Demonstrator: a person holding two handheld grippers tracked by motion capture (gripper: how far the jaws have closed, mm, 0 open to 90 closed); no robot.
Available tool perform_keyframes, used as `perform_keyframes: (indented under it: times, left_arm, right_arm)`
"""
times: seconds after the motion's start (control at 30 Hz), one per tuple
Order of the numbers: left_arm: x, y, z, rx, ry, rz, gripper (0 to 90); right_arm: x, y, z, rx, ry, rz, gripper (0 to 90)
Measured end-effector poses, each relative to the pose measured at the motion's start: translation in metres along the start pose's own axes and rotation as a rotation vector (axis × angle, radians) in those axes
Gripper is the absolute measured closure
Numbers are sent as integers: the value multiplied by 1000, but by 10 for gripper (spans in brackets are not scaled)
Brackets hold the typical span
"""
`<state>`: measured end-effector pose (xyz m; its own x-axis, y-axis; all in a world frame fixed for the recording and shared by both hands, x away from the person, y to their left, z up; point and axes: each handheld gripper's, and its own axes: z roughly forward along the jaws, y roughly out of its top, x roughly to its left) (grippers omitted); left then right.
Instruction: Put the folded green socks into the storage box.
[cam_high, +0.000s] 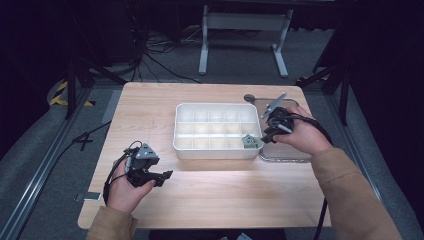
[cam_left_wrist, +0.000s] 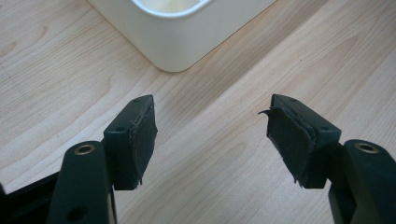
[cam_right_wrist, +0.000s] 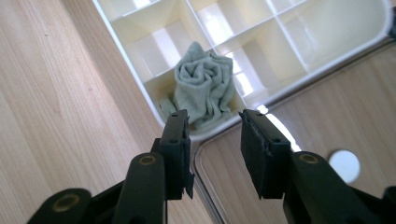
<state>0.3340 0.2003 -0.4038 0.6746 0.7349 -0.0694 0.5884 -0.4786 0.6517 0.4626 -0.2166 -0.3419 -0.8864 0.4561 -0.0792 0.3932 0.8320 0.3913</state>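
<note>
While my left hand (cam_high: 123, 187) rests low on the wooden table (cam_high: 150, 105), palm wrapped round the left gripper (cam_high: 161, 176), that tool points level toward the right, with the grey three-cornered plate on top. Its jaws stand wide apart with nothing between them. Ahead of it and a little beyond sits the white compartment tray (cam_high: 216, 151), well apart from the pads.

Moving right, my right hand (cam_high: 301, 136) is raised over the tray's right end, wrist bent so the right gripper (cam_high: 266, 134) angles back toward the tray. Its jaws are partly parted and bare, gripping nothing. Just past its tips, the rolled grey-green cloth (cam_high: 248, 141) sits in the tray's near right corner compartment.

From the left gripper view I see only a rounded tray corner (cam_left_wrist: 173, 44) beyond the frayed pads (cam_left_wrist: 143, 142), with bare wood under them. From the right gripper view I get what the high view blurs: the cloth (cam_right_wrist: 205, 84) is coiled like a rosette, standing up above its compartment walls, close in front of the parted right gripper (cam_right_wrist: 215, 140). Beneath that gripper lies a clear lid (cam_right_wrist: 299, 112) beside the tray.
</note>
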Motion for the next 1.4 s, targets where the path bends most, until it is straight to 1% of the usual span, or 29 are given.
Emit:
perform_keyframes:
  times: [0.03,0.1,0.2,0.23,0.3,0.37,0.4,0.47,0.53,0.63,0.67,0.7,0.73,0.8,0.83,0.87,0.9,0.97,1.03,1.07,1.1,1.13,1.17,1.2,1.23,1.3,1.33,1.37,1.4]
  left_arm:
    - [0,0,0,-2,1,6,335]
    - [-1,1,1,1,-4,3,335]
    - [-1,2,3,1,-3,9,335]
    - [-2,2,3,3,-5,9,335]
    - [-1,2,3,2,-2,16,335]
    - [-1,1,2,3,-4,7,335]
    - [-1,1,2,3,-4,7,335]
    - [0,0,2,1,7,4,331]
    - [2,-3,3,15,18,0,326]
    - [7,-10,7,32,48,-22,315]
    - [7,-10,7,32,48,-22,312]
    - [12,-15,11,37,54,-24,311]
    - [12,-15,11,37,54,-24,311]
    - [15,-19,14,45,56,-40,312]
    - [17,-20,16,46,57,-45,312]
    - [18,-20,17,57,49,-51,312]
    - [18,-20,18,49,51,-52,312]
    - [18,-20,18,50,51,-51,312]
    - [17,-19,19,46,53,-53,312]
    - [17,-18,20,45,53,-57,311]
    - [17,-17,20,46,52,-48,311]
    - [17,-17,21,44,51,-52,311]
    - [17,-16,22,39,55,-62,311]
    - [17,-16,22,39,55,-62,312]
    - [18,-16,22,46,54,-55,312]
    - [17,-16,24,52,56,-64,304]
    - [17,-16,26,46,59,-67,304]
    - [19,-17,26,49,62,-59,308]
    - [20,-17,26,46,64,-68,312]
  right_arm:
    - [0,-5,-4,-17,-4,15,618]
    - [1,-14,-11,-50,-14,44,607]
    - [3,-31,-23,-120,-24,94,583]
    - [5,-39,-28,-148,-33,113,578]
    - [8,-50,-34,-182,-38,129,565]
    - [11,-61,-39,-208,-50,151,548]
    - [14,-69,-43,-233,-55,172,538]
    - [20,-84,-48,-277,-60,209,505]
    - [27,-100,-51,-317,-74,255,480]
    - [38,-128,-52,-352,-98,319,451]
    - [38,-128,-52,-352,-98,319,451]
    - [45,-149,-50,-357,-123,355,443]
    - [45,-149,-50,-357,-123,355,443]
    - [52,-165,-47,-352,-142,391,442]
    - [58,-179,-41,-350,-152,422,436]
    - [62,-185,-37,-350,-154,431,433]
    - [65,-191,-33,-348,-154,443,432]
    - [68,-195,-29,-346,-156,449,432]
    - [73,-206,-19,-346,-169,458,432]
    - [77,-214,-10,-349,-174,469,432]
    - [79,-216,-5,-347,-178,466,432]
    - [79,-216,-5,-347,-178,466,432]
    - [82,-220,2,-346,-188,466,430]
    - [82,-220,2,-346,-188,466,430]
    - [83,-221,5,-352,-196,465,425]
    - [84,-222,11,-373,-206,463,403]
    - [83,-224,17,-393,-210,467,385]
    - [83,-225,20,-395,-216,466,380]
    - [84,-225,22,-398,-219,466,375]
